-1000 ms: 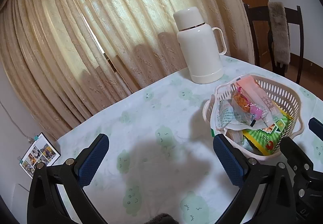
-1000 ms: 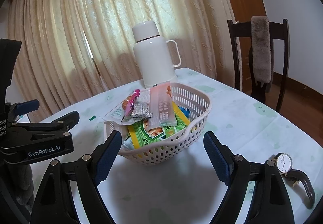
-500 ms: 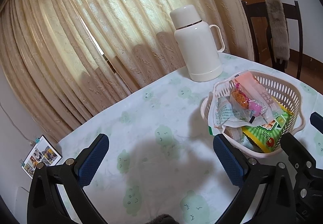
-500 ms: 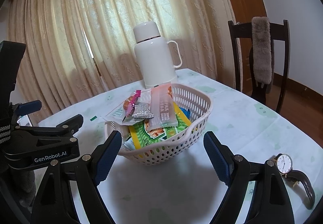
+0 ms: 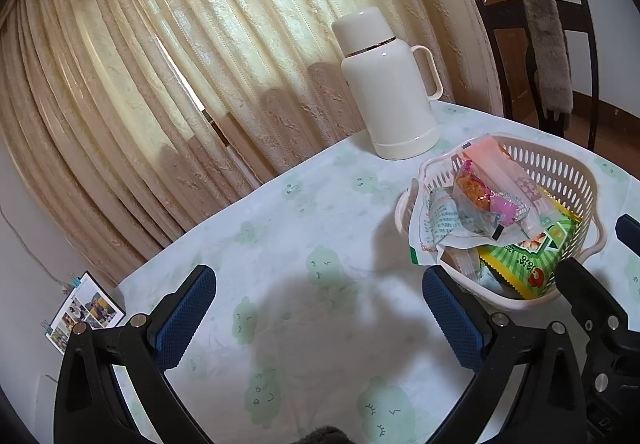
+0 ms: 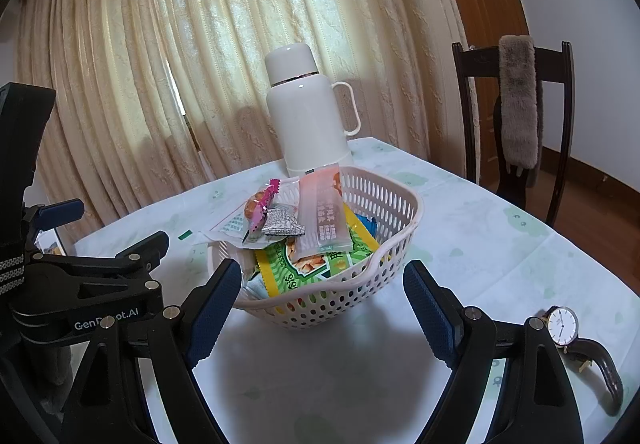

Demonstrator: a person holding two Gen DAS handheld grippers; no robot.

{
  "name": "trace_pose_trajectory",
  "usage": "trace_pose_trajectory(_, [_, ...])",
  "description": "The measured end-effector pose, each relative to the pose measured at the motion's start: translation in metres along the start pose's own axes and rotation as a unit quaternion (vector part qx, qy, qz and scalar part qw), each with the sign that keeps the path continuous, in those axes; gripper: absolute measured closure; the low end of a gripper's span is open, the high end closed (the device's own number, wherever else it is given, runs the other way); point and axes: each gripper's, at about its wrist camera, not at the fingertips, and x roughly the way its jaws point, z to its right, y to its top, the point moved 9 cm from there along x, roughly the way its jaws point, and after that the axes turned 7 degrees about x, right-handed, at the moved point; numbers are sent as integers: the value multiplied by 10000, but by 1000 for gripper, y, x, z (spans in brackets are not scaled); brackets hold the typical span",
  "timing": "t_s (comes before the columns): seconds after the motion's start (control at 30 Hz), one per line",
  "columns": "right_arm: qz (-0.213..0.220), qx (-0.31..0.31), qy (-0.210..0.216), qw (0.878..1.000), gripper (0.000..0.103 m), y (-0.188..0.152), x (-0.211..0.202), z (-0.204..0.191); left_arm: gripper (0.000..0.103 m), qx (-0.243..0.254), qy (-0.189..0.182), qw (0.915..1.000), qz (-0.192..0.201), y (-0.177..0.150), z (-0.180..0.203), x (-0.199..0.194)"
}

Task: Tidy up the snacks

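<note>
Both tongs wide open, nothing between the pads: left gripper (image 5: 320,316) hovers over bare tablecloth w/ the basket (image 5: 568,172) just off its right finger, right gripper (image 6: 322,308) sits low in front of the same basket (image 6: 394,200), fingers spread either side of its near wall, not touching. Left gripper also shows in right wrist view at far left (image 6: 104,240), apart from the basket. Basket is white perforated plastic, standing on the table (image 6: 480,244) near the middle, & holds a pile of snacks: green-yellow packet (image 6: 316,264) at the bottom front, long pink sachet (image 6: 324,212) leaning on top toward the back rim, small silver wrapper (image 6: 282,224) beside it, orange candy w/ pink twisted end (image 6: 258,210) on the left, white printed pouch (image 6: 232,224) hanging over the left rim. Blue packet corner (image 6: 366,224) peeks out behind the green one. White thermos jug (image 6: 308,116) stands upright right behind the basket, handle to the right. Wristwatch (image 6: 564,326) w/ dark strap lies on the cloth near the right finger. Dark chair (image 6: 516,92) w/ a grey fuzzy cloth over its back stands beyond the table; beige curtains (image 6: 160,64) behind.
</note>
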Motion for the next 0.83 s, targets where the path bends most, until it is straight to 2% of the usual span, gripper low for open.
trace_pose_trajectory(0.83, [2,-5,8,10000,19,-1,0,0,0,126,70,9999,79,1,3,-3])
